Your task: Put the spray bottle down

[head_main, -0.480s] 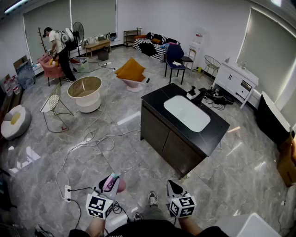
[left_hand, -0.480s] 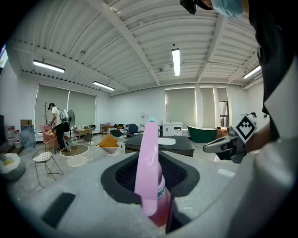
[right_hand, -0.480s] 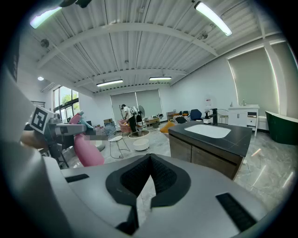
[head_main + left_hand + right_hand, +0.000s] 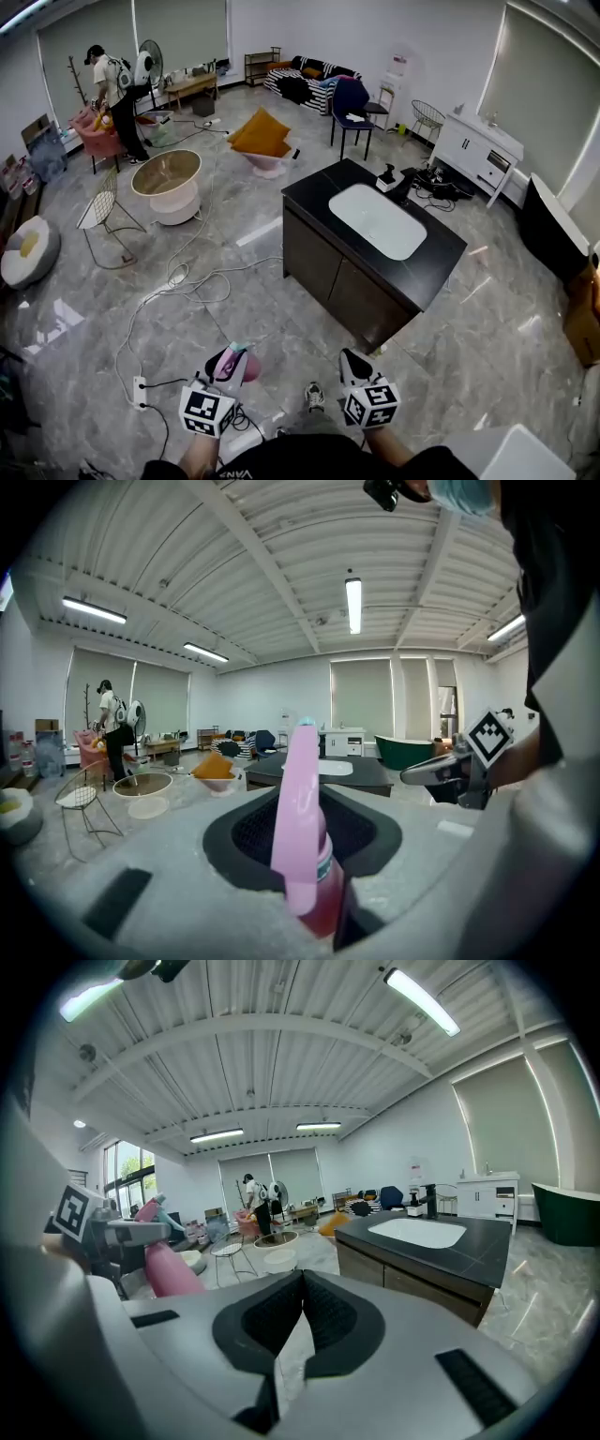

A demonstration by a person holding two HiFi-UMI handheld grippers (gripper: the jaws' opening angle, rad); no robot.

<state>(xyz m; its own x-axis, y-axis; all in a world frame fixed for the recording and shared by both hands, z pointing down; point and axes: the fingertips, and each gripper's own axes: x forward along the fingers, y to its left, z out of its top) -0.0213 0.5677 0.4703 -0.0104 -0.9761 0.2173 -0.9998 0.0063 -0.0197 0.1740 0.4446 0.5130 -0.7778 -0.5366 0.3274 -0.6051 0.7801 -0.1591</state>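
In the far left of the room a person (image 4: 117, 89) stood by a fan, and nearer, a round cream tub (image 4: 167, 178) sat on the grey floor (image 4: 234, 309), apparently with nothing in it.

At the near edge, the left hand-held gripper (image 4: 225, 364) was closed on a pink spray bottle (image 4: 298, 808), its jaws narrowed around what looked like the neck, just by the teal collar. The trigger head pointed up and away. The bottle hung above the floor by the wearer's shoes, well apart from any surface.

The bottle looked like smooth, stiff plastic, probably light, though its opaque wall hid how much liquid it carried. A rounded body of that kind could slip or swing. The neck under the trigger head looked the surest place to hold it, and it would need to land base-first to stand.

To its right, the right hand-held gripper (image 4: 302, 1279) carried nothing, its jaws together at the tips. Farther right stood the black bench (image 4: 314, 202), whose white sink (image 4: 377, 220) appeared empty.
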